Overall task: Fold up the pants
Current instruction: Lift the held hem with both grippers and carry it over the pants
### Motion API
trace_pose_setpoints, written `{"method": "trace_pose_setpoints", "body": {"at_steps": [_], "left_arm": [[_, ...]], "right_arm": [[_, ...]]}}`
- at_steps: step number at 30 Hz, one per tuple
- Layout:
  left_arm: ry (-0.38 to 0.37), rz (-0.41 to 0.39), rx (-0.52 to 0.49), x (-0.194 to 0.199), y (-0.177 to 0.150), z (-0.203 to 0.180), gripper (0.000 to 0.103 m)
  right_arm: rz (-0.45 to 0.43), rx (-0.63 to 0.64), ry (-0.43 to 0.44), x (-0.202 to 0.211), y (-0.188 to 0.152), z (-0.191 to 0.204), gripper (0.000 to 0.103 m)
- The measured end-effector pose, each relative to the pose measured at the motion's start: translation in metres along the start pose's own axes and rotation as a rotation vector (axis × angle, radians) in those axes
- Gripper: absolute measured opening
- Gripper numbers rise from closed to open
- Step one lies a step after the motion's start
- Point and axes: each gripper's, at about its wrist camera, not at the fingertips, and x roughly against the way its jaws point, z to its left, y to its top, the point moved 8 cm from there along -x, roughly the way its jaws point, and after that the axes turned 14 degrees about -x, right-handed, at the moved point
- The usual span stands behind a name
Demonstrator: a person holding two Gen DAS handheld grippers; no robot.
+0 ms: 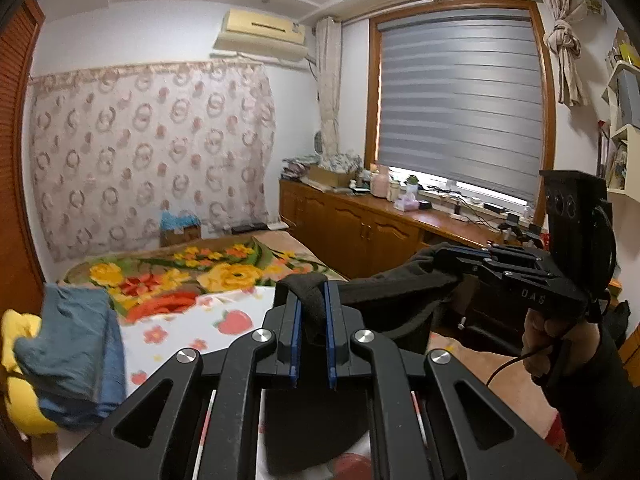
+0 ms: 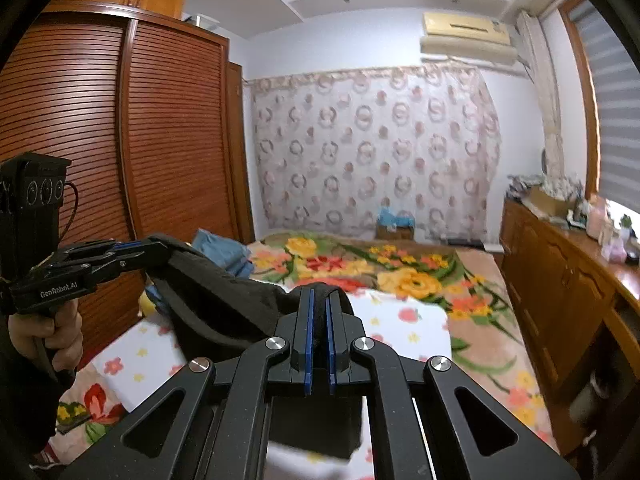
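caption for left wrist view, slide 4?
Left claw and right claw each clamp the black pants, lifted above the floral bed.

The left gripper [image 1: 313,304] and right gripper [image 2: 319,312] were held raised side by side, jaws clamped on dark cloth.

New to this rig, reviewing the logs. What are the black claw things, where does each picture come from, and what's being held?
No robot arm here: a person holds one handheld gripper in each hand, each with a fisheye camera looking along its two fingers. In the left wrist view the left gripper fills the foreground and the right gripper shows off to the right. The right wrist view shows the same from the other side: right gripper near, left gripper at left. Both are closed on the black pants, held stretched between them above the bed. Folded blue clothes lie on the bed.
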Motion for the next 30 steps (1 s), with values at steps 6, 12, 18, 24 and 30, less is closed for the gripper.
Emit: {"method": "trace_pose_setpoints", "body": {"at_steps": [6, 12, 18, 24, 30], "left_arm": [[0.048, 0.081, 0.014, -0.038, -0.029, 0.042, 0.011], [0.127, 0.092, 0.018, -0.071, -0.005, 0.092, 0.011], [0.171, 0.103, -0.027, -0.081, 0.007, 0.11, 0.011], [0.14, 0.209, -0.006, -0.087, -0.053, 0.096, 0.011], [0.094, 0.273, 0.033, -0.076, -0.099, 0.068, 0.011]], "right_arm": [[0.068, 0.049, -0.008, -0.063, -0.01, -0.002, 0.005], [0.079, 0.077, -0.031, -0.124, 0.042, -0.005, 0.005], [0.052, 0.117, -0.035, -0.165, 0.078, 0.008, 0.005], [0.198, 0.08, -0.027, -0.213, 0.013, -0.011, 0.005], [0.314, 0.077, -0.028, -0.224, -0.041, -0.007, 0.005]]}}
